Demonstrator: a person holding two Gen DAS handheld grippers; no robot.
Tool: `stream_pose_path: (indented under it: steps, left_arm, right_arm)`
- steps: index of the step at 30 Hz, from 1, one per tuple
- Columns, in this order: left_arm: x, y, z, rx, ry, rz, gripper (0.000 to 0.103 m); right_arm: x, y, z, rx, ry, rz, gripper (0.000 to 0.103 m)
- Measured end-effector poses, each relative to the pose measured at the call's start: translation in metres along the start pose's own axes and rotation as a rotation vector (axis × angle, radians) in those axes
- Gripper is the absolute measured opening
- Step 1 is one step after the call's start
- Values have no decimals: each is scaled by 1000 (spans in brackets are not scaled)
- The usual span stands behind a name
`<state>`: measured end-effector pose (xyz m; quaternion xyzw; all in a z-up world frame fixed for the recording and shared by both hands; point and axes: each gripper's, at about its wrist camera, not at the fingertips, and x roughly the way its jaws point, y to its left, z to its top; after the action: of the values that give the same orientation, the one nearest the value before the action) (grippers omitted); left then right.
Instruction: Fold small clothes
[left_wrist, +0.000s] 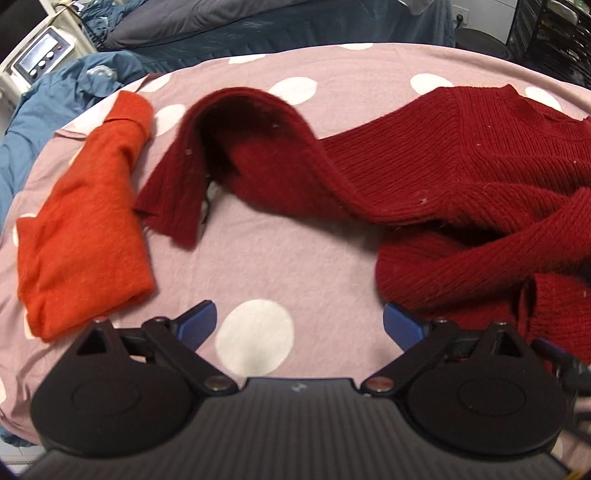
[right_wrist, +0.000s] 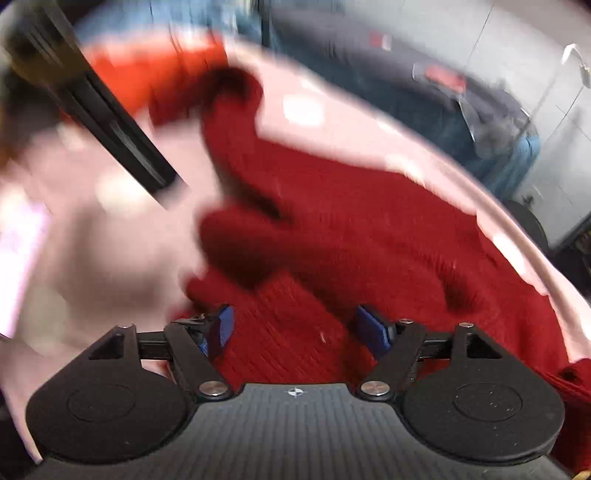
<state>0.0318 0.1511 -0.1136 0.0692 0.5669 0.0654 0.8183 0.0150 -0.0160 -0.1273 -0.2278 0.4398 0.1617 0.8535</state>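
Note:
A dark red knit sweater (left_wrist: 454, 158) lies crumpled across the right half of the pink polka-dot sheet (left_wrist: 280, 258), one sleeve arching to the left. A folded orange garment (left_wrist: 88, 225) lies at the left. My left gripper (left_wrist: 299, 325) is open and empty above bare sheet, just left of the sweater's near edge. In the blurred right wrist view, my right gripper (right_wrist: 293, 330) is open right over the red sweater (right_wrist: 351, 229), with knit fabric between its blue pads (right_wrist: 221, 328). The orange garment (right_wrist: 147, 77) shows far left there.
Blue bedding (left_wrist: 48, 107) and a dark pillow (left_wrist: 207, 22) lie beyond the sheet. A white device with knobs (left_wrist: 40, 59) sits at the far left. A black bar (right_wrist: 110, 122) crosses the right wrist view at upper left.

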Motion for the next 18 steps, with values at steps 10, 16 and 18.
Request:
stream_pose_path:
  steps: [10, 16, 18]
  left_arm:
    - [0, 31, 2, -62, -3, -88, 103]
    - [30, -11, -2, 63, 32, -180, 103]
    - [36, -26, -4, 114, 10, -184, 103]
  right_arm:
    - [-108, -47, -128, 173, 343, 266, 21]
    - [-146, -84, -230, 397, 553, 116, 0]
    - [-146, -80, -237, 419, 564, 66, 0]
